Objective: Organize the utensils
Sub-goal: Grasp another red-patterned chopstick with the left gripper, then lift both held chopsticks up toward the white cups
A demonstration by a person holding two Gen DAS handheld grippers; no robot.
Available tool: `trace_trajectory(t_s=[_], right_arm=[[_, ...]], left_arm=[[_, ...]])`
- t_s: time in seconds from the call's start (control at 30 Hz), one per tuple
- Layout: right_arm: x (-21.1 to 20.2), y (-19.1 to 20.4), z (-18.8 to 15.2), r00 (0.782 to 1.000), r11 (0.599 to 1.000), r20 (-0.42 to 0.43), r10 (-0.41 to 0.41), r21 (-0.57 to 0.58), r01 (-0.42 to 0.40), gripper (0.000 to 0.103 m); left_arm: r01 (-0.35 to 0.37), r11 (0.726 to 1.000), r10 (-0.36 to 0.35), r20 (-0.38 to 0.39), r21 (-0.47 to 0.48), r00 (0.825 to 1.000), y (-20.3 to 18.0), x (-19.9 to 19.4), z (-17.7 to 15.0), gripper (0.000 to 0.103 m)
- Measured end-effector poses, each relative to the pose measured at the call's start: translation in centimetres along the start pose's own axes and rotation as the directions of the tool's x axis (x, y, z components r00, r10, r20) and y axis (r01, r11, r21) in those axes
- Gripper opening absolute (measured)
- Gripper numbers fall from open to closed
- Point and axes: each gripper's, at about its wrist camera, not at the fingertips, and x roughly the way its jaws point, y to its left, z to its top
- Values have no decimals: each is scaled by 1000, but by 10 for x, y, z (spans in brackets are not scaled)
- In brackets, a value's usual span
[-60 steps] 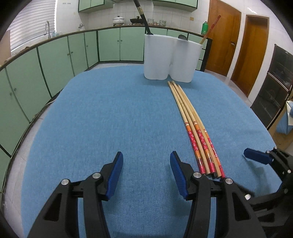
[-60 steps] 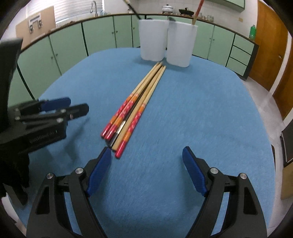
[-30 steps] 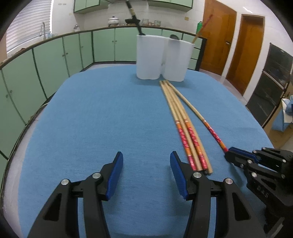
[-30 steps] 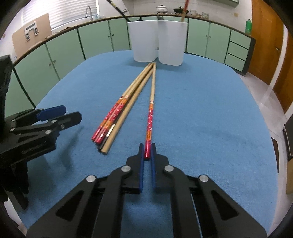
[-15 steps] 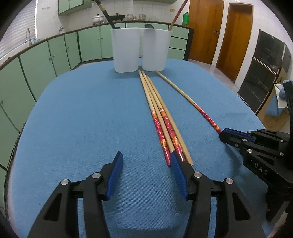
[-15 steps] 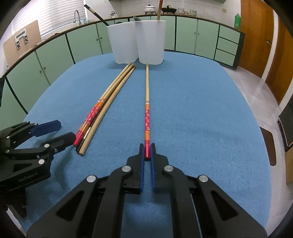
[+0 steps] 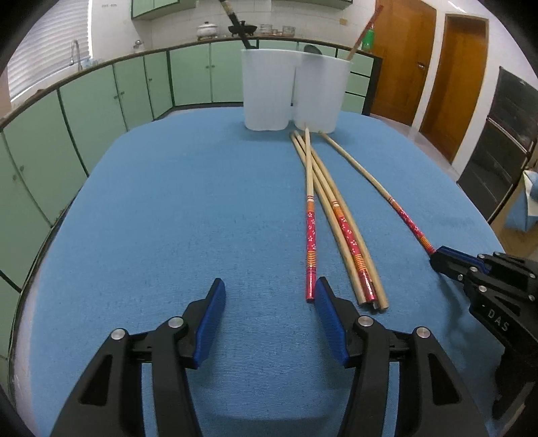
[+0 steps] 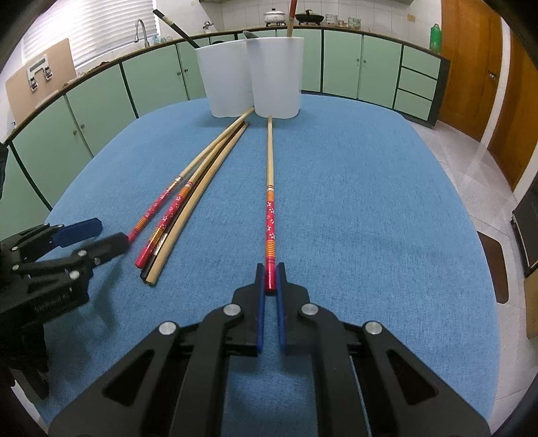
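Left wrist view. Left claw [image 7: 267,317] was spread wide and empty, low over the blue surface [image 7: 168,215]. Its right finger [image 7: 331,322] sat just beside the red end of one chopstick [image 7: 311,242], which had swung out of line and crossed the bundle of chopsticks [image 7: 343,222] further up. Touching or only near: could not tell. The spread looked set to take that stray stick between the pads. Two white holders [image 7: 291,89] stood together at the far edge, a dark handle [image 7: 235,23] leaning out of the left one and a red-ended stick [image 7: 364,32] out of the right. The bundle's bare tips pointed at the holders, likely laid so for sorting. The right claw [image 7: 437,257] showed at the right edge, pressed on the red end of a separate chopstick [image 7: 380,188].

Right wrist view. Right claw [image 8: 270,285] was pressed together, pinching the single chopstick [image 8: 269,188] by its red painted end. The stick ran straight ahead along the surface [image 8: 370,201], its bare tip just short of the right holder [image 8: 275,77]. It lay well apart from the bundle [image 8: 183,208] to the left. Judgement: held at the thick end so that it can be lifted and dropped tip-first into the holder; a lift and tilt come next. The left claw [image 8: 97,235] showed at the left edge, spread, near the bundle's red ends.
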Motion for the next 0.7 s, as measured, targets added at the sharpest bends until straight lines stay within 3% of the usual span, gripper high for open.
trace_trajectory(t_s=[0.17, 0.37, 0.43, 0.5, 0.6, 0.7], right_arm=[[0, 1, 0, 1000, 1000, -1, 0, -4, 0, 7], [0, 1, 0, 1000, 1000, -2, 10, 3, -10, 7], [0, 0, 0, 1000, 1000, -2, 12, 5, -12, 7], [0, -1, 0, 1000, 1000, -2, 13, 5, -13, 7], [0, -2, 0, 1000, 1000, -2, 13, 4, -13, 7], [1, -2, 0, 1000, 1000, -1, 18, 7, -18, 6]], left_arm=[[-14, 999, 14, -15, 44, 1000, -10, 4, 1, 56], [-6, 999, 7, -20, 33, 1000, -10, 7, 4, 55], [-3, 999, 4, -18, 36, 1000, -11, 7, 4, 47], [2, 999, -2, -13, 38, 1000, -12, 6, 4, 28], [19, 999, -18, -12, 34, 1000, -14, 6, 4, 8], [15, 999, -15, -11, 36, 1000, -17, 6, 4, 6]])
